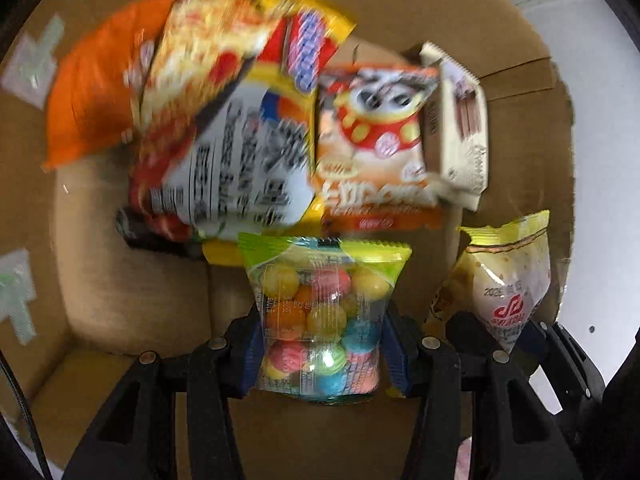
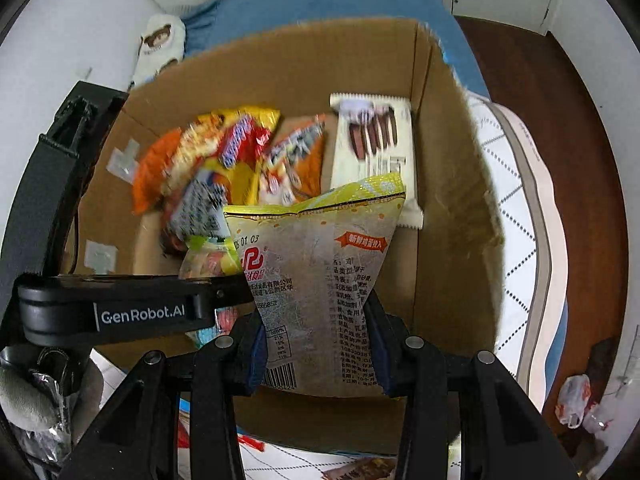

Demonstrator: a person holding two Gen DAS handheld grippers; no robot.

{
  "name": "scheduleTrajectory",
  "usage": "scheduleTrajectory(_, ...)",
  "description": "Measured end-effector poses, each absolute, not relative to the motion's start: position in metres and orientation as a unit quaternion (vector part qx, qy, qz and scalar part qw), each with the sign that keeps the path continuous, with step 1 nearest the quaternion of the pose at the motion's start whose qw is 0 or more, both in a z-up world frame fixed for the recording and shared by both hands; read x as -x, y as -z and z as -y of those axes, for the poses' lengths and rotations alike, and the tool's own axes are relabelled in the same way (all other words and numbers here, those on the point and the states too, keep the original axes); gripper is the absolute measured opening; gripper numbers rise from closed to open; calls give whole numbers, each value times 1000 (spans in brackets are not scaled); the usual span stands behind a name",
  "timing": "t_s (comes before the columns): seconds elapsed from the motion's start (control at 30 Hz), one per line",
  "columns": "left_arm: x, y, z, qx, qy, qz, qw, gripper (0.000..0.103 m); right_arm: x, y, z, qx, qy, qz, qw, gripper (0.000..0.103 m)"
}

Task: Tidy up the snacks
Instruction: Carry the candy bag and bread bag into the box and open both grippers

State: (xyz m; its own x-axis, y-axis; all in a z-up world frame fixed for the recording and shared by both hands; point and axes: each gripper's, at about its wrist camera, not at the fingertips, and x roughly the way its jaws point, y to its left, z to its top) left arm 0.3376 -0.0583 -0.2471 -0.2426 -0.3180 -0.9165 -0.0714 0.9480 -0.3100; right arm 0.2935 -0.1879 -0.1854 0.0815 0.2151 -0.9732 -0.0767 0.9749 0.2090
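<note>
Over the cardboard box (image 1: 100,300), you hold two snacks ready to drop w/ the rest. Left gripper (image 1: 320,344) is clamped on a clear candy-ball bag (image 1: 320,320), long axis upright, green sealed edge pointing into the box. Right gripper (image 2: 316,344) pinches a yellow-topped snack pouch (image 2: 320,264) the same way, top toward the chocolate-stick pack (image 2: 372,148).

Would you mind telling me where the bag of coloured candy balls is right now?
The candy bag is clamped in the left gripper over the cardboard box, just left of the pale snack pouch held by the right gripper.
</note>
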Motion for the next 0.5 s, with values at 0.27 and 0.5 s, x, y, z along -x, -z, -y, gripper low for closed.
scheduleTrajectory(0.27, -313, 258, 43, 150, 102, -778, 601, 48, -290, 193, 179, -32, -99, -678, 728, 44)
scheduleTrajectory(0.5, -312, 247, 32, 154, 84, -777, 604, 54, -297, 193, 178, -67, -105, -697, 707, 58)
